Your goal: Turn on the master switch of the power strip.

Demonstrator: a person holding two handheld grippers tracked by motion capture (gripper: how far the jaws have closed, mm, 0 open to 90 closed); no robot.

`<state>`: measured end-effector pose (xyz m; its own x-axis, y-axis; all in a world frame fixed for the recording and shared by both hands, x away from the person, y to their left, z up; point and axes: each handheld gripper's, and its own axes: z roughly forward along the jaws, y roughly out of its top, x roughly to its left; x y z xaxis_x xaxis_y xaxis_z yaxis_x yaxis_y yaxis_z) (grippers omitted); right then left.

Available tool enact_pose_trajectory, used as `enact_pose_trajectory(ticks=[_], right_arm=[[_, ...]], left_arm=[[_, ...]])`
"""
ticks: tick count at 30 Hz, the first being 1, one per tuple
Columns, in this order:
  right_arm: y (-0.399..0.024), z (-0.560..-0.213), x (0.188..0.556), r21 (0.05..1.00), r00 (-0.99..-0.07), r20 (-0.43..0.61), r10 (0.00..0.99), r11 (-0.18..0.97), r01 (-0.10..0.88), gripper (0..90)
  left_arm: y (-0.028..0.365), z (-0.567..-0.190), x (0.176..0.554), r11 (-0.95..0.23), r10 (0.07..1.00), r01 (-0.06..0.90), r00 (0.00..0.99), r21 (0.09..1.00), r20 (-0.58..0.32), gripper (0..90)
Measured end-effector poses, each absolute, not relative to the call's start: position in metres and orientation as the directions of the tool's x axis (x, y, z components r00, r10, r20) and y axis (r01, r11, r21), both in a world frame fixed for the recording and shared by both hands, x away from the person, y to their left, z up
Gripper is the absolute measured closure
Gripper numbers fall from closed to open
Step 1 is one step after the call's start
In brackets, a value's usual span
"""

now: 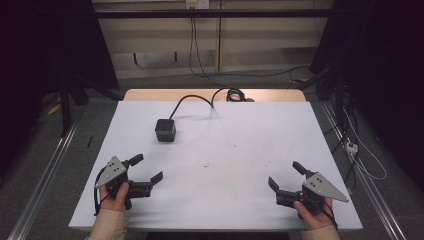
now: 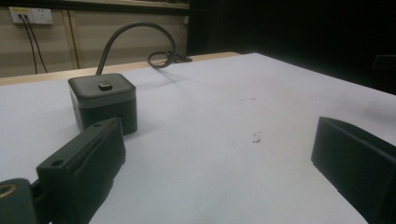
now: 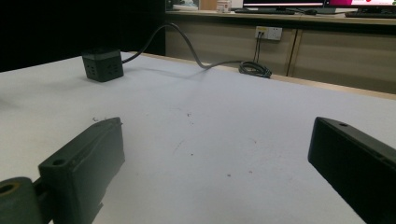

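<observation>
The high view is looking down over the table (image 1: 215, 165); both gripper views are skimming low, sharing the cube socket (image 2: 102, 100).

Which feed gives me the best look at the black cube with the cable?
The left gripper view: the black cube sits close, its top button and cable plain. The high view shows its place on the white table, small and from above. The right gripper view shows it far off, its side holes visible.

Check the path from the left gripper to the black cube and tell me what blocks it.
Nothing visible does. The left gripper sits open near the table's front edge, and bare white surface lies between it and the cube. The cube's cable runs off the far side, away from the gripper.
</observation>
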<state>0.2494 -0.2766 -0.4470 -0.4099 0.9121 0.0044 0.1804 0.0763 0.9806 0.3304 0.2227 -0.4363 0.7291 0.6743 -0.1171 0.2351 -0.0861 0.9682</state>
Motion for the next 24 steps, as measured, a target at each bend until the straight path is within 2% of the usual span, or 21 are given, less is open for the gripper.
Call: enact_pose_trajectory(ticks=[24], right_arm=[[-0.277,-0.447,0.243,0.980,-0.416,-0.036,0.909,0.113,0.163,3.5]], left_arm=[[0.215,-0.424,0.353,0.000,0.692,0.248,0.699,0.969,-0.179,2.1]])
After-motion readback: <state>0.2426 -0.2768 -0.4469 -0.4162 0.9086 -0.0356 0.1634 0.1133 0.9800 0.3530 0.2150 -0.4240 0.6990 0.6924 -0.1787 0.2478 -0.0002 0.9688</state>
